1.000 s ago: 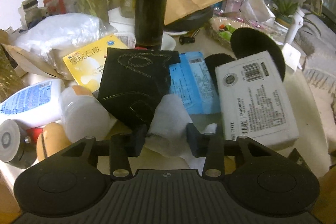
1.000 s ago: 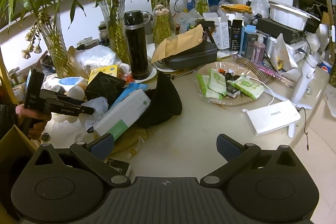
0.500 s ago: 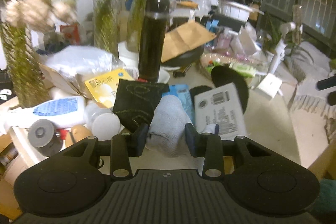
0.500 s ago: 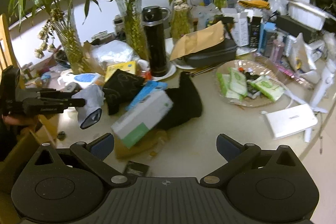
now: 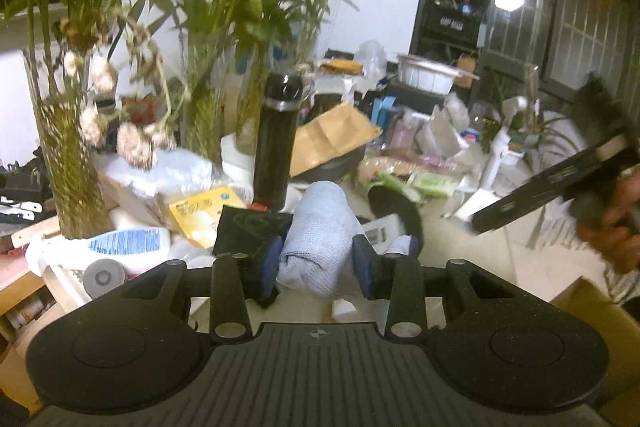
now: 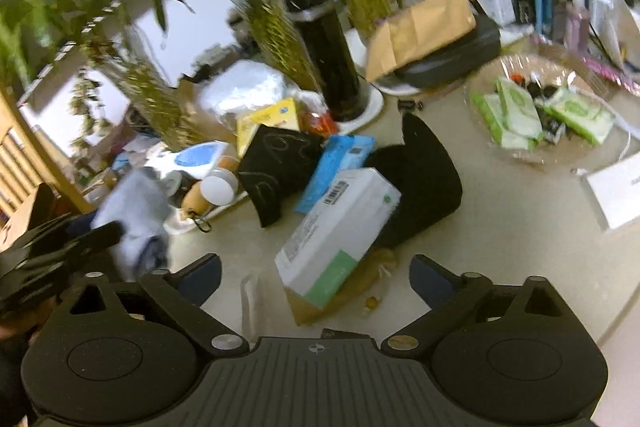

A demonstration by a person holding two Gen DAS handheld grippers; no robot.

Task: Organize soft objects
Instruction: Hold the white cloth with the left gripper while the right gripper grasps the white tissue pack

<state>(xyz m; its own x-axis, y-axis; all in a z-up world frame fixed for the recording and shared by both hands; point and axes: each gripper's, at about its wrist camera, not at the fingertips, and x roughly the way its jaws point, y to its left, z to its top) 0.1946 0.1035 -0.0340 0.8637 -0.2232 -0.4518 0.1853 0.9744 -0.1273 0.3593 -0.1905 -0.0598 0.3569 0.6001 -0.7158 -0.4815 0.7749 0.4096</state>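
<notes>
Above the cluttered tabletop (image 6: 500,219), left gripper (image 5: 316,265) grasps a grey sock (image 5: 320,227), carrying it off; right gripper (image 6: 316,277), empty and narrowing, must next target the tissue pack (image 6: 340,227).

The sock (image 5: 320,227) is pale grey knit cloth with a fine mesh weave. The pouch (image 6: 280,163) is matt black fabric with stitched lines. The flask (image 5: 277,143) is glossy black with a metal band. The box (image 6: 340,227) is smooth white card. The envelope (image 6: 420,27) is brown paper. The tabletop (image 6: 500,227) looks smooth and beige.
</notes>
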